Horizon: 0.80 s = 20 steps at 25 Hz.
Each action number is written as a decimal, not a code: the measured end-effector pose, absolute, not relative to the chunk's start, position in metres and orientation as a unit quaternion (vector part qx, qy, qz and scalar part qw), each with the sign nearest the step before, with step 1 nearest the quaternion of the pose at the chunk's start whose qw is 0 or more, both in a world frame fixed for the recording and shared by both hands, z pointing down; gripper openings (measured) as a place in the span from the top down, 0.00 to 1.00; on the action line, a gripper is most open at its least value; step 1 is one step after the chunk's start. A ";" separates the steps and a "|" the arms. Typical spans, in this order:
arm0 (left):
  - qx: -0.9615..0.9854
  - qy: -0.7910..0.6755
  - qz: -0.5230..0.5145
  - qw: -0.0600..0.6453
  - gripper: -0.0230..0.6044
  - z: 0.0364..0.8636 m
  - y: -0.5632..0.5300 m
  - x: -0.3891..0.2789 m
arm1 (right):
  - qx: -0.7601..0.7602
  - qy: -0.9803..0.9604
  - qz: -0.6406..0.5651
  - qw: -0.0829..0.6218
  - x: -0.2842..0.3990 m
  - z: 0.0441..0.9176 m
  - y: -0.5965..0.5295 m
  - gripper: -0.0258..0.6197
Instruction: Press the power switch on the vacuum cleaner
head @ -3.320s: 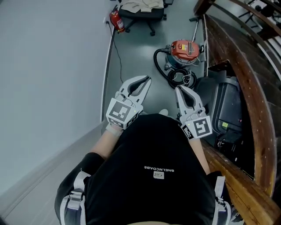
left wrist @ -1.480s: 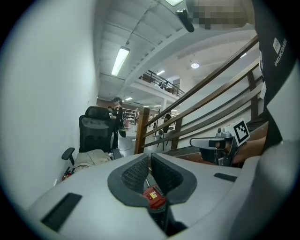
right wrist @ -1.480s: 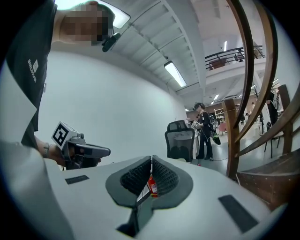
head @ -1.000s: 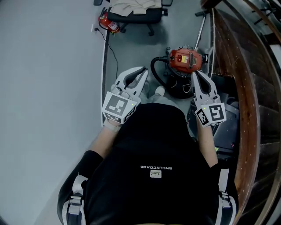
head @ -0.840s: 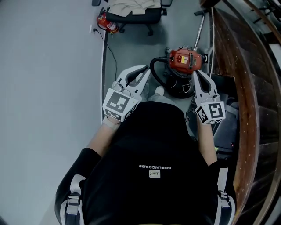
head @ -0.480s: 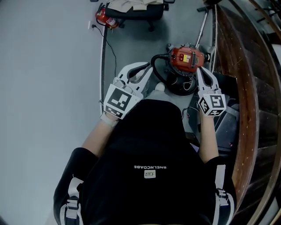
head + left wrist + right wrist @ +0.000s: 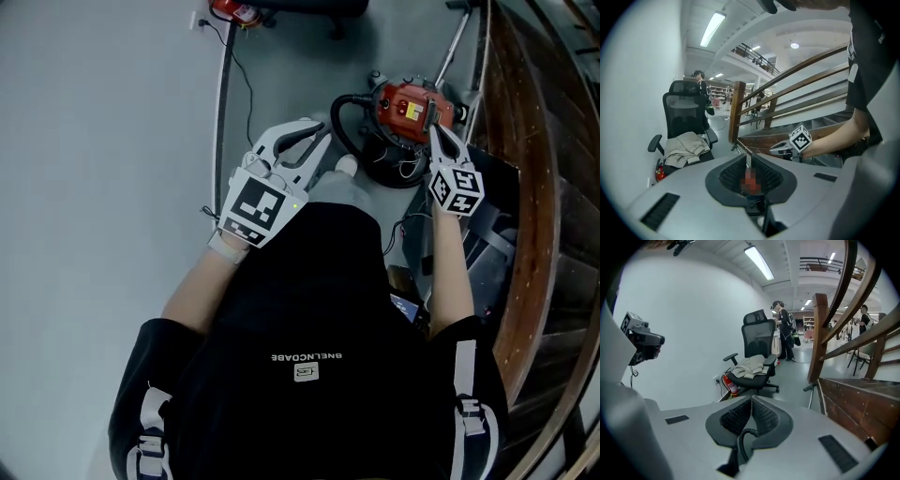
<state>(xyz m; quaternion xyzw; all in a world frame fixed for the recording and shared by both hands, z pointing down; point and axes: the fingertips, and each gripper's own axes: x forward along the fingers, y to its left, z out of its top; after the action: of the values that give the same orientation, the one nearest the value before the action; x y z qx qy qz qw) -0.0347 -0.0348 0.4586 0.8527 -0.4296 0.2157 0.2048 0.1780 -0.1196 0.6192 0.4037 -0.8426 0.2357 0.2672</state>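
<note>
The vacuum cleaner stands on the grey floor ahead of me, with a red top and a black hose looped at its left. A small yellow and white panel sits on the red top. My right gripper is shut; its tip rests at the right edge of the red top, beside that panel. Whether it touches a switch is hidden. My left gripper is shut and empty, hanging left of the vacuum above the hose. The jaws meet in both the left gripper view and the right gripper view.
A wooden stair railing runs along the right, with dark equipment below it. The vacuum's metal wand leans behind. A black office chair with clothes and a red fire extinguisher stand by the white wall. A person stands far off.
My right gripper has reached forward from beside the vacuum onto its red top. The left gripper has stayed to the vacuum's left. The view has shifted closer to the vacuum.
</note>
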 end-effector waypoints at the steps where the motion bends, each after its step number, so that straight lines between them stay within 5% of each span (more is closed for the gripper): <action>1: 0.851 -0.430 0.219 0.207 0.92 0.464 -0.035 -0.035 | 0.401 -0.840 0.240 0.274 0.179 0.632 -0.122 0.91; 20: 0.813 -0.450 0.250 0.271 0.92 0.559 -0.016 -0.034 | 0.345 -0.807 0.290 0.381 0.187 0.827 -0.152 0.91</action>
<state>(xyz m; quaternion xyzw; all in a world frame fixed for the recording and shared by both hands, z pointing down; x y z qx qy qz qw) -0.0343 -0.0159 0.5589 0.8132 -0.4504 0.2499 0.2709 0.1867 -0.1523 0.8269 0.3455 -0.8071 0.2903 0.3807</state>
